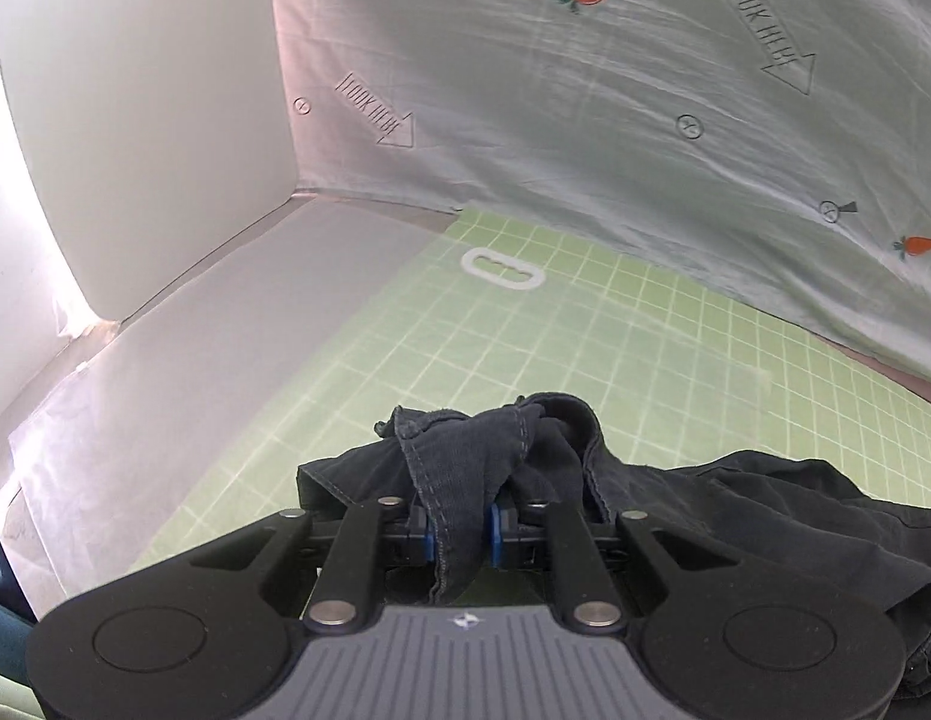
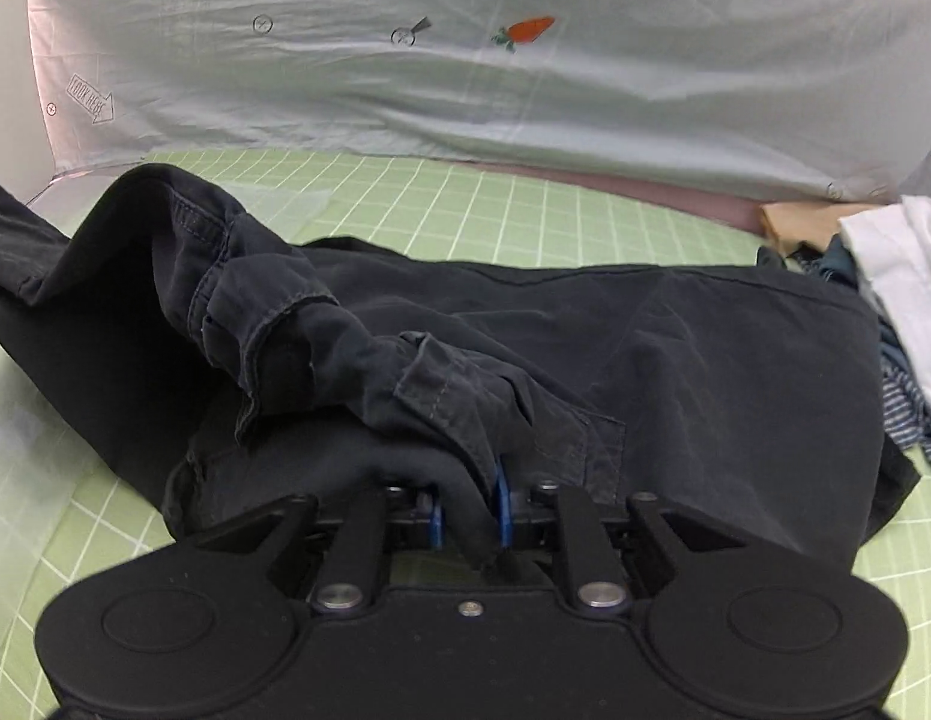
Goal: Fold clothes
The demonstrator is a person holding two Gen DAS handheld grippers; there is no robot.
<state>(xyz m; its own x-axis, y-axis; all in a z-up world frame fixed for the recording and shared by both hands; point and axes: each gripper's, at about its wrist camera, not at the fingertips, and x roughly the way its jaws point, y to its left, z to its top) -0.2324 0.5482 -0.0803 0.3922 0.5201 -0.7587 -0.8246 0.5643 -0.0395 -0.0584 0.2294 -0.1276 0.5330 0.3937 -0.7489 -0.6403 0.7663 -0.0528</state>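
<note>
Closest to us, the left gripper [image 1: 459, 531] pinches a bunched-up edge of the dark trousers [image 2: 675, 360]. The cloth runs down between its blue pads [image 1: 494, 534], with a stitched hem hanging out at the bottom. The right gripper [image 2: 470, 519] does the same thing: it squeezes another bunch of the same dark cloth between its blue pads [image 2: 502, 504]. So both tongs are clamped tight on the trousers.

A little farther out, the trousers lie on the green grid mat [image 2: 525, 210]. In the right wrist view, the part toward the right lies mostly flat and smooth. The part toward the left is humped up and wrinkled, with a folded-over band and seams showing. It looks like the two grippers hold one end of the trousers up off the mat.

My guess is that a fold is going on right now, with the held end being carried. I cannot tell if it is being lifted over to make a fold or pulled out to make it flat. Either way, both grippers need to move together, so the cloth does not twist or slip.

Off to the right on the mat sits a pile of other clothes [image 2: 903, 288], white and striped. A white ring [image 1: 502, 267] lies on the mat farther back. Behind everything hangs a pale sheet with carrots [image 2: 525, 30] on it.
</note>
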